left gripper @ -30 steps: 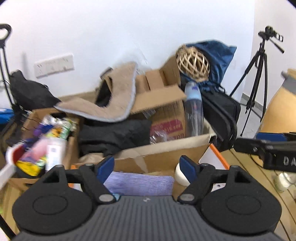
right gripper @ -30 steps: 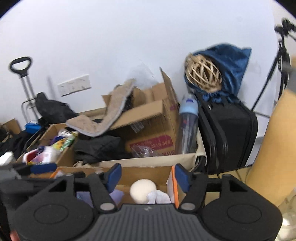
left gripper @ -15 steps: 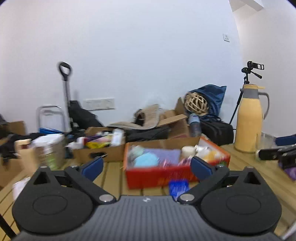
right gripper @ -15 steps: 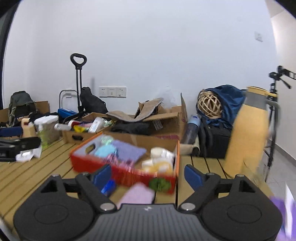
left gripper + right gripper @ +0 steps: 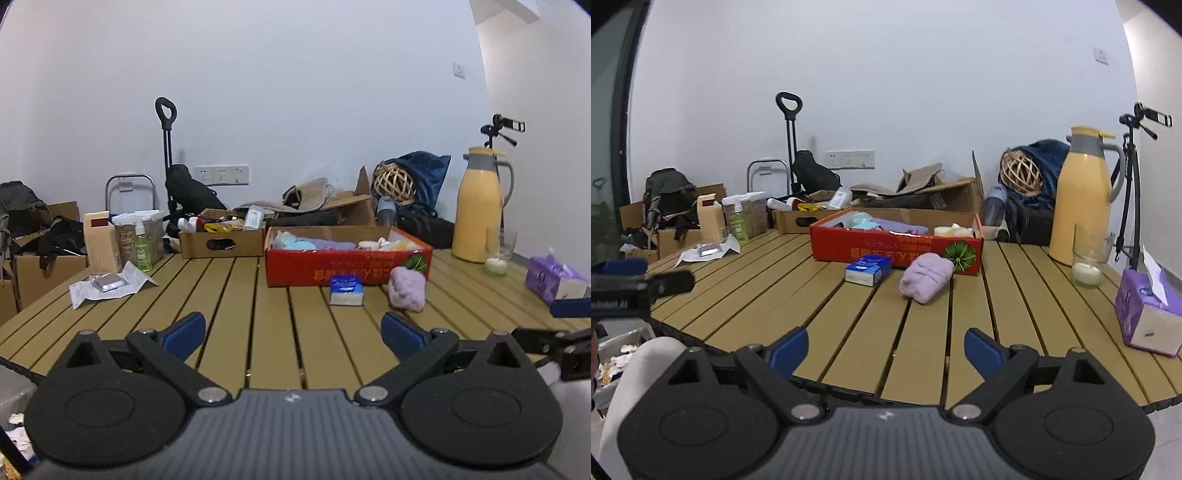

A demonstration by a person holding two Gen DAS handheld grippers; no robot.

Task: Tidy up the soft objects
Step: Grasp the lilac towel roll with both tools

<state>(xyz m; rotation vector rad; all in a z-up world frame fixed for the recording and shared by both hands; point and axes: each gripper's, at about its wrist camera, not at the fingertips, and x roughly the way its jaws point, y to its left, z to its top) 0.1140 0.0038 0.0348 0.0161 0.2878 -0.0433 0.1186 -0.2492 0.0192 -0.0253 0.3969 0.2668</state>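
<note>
Several soft items were already gathered inside the red cardboard box (image 5: 882, 253), while a lilac rolled cloth (image 5: 926, 277) and a blue tissue pack (image 5: 868, 271) were left on the slatted table (image 5: 849, 325) just before it, both grippers (image 5: 291, 328) (image 5: 884, 345) empty, the left spread wide, the right still opening.

Both wrist cameras are looking forward between their own tongs, low over the near edge of the slatted table (image 5: 236, 295), tilting slightly down toward the far wall. Both are sharing the red box (image 5: 347, 271) (image 5: 886, 251) at frame centre; the right view is sitting nearer the yellow jug (image 5: 1084, 199).
</note>
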